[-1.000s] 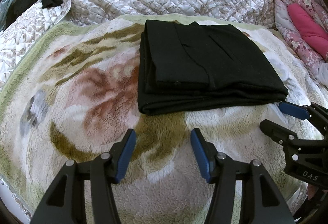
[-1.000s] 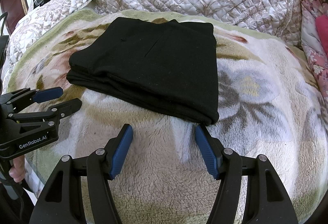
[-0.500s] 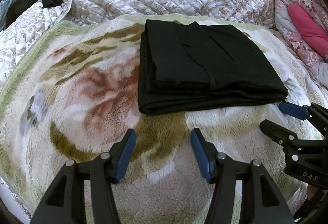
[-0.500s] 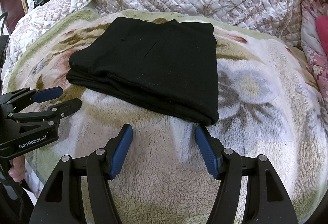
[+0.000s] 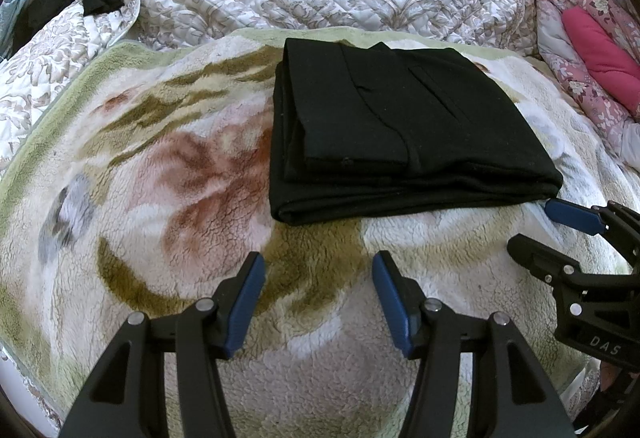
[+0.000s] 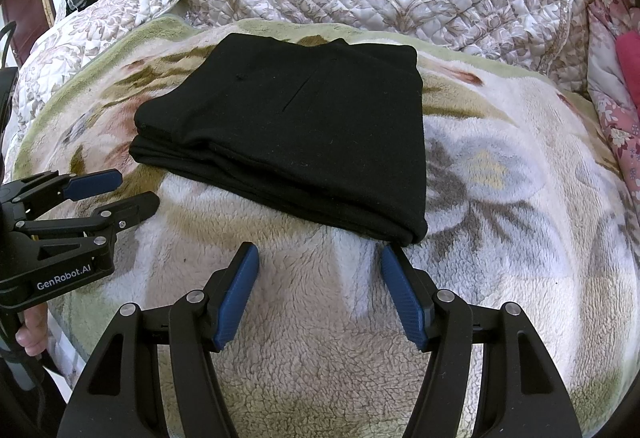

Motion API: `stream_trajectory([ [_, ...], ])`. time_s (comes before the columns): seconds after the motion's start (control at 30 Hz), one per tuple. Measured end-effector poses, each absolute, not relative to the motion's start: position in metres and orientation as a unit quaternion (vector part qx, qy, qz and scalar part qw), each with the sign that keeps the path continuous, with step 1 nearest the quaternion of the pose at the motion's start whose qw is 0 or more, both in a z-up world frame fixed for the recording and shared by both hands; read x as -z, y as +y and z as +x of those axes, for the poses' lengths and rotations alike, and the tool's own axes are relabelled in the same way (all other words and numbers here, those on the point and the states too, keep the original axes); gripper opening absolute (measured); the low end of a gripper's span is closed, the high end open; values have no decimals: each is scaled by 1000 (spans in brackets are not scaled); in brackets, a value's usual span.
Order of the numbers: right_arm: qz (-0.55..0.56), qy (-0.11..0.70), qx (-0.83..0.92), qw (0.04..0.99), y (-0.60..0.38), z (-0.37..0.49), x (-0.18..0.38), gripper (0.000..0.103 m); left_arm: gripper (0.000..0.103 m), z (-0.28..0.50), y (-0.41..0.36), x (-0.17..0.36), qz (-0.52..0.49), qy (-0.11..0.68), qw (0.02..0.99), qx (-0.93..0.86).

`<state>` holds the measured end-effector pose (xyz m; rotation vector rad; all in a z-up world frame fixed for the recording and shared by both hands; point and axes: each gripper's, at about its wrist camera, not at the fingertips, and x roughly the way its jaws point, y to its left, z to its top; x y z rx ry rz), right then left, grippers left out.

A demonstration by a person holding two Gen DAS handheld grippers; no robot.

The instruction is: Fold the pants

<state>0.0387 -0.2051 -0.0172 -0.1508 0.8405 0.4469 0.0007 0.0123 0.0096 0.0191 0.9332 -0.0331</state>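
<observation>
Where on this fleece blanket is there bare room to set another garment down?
Bare fleece blanket lies left of the folded black pants, out to its green edge, and right of them toward the pink bedding. The near strip is crowded by the left gripper and right gripper.
</observation>
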Motion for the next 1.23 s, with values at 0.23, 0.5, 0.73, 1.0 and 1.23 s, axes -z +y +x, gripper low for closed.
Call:
stream_trajectory([
  [0.23, -72, 404, -214, 886, -205, 38, 17, 64, 59, 2, 12, -10, 10, 450, 893, 16],
  [0.5, -73, 404, -214, 886, -205, 39, 18, 64, 60, 1, 12, -10, 10, 450, 893, 16],
  [0.73, -73, 403, -214, 887, -205, 39, 18, 65, 60, 2, 11, -10, 10, 450, 893, 16],
  [1.0, -73, 403, -213, 887, -204, 38, 17, 65, 65, 1, 14, -10, 7, 450, 893, 9],
  [1.23, -73, 403, -213, 887, -204, 38, 18, 65, 74, -2, 21, -9, 3, 451, 892, -4],
])
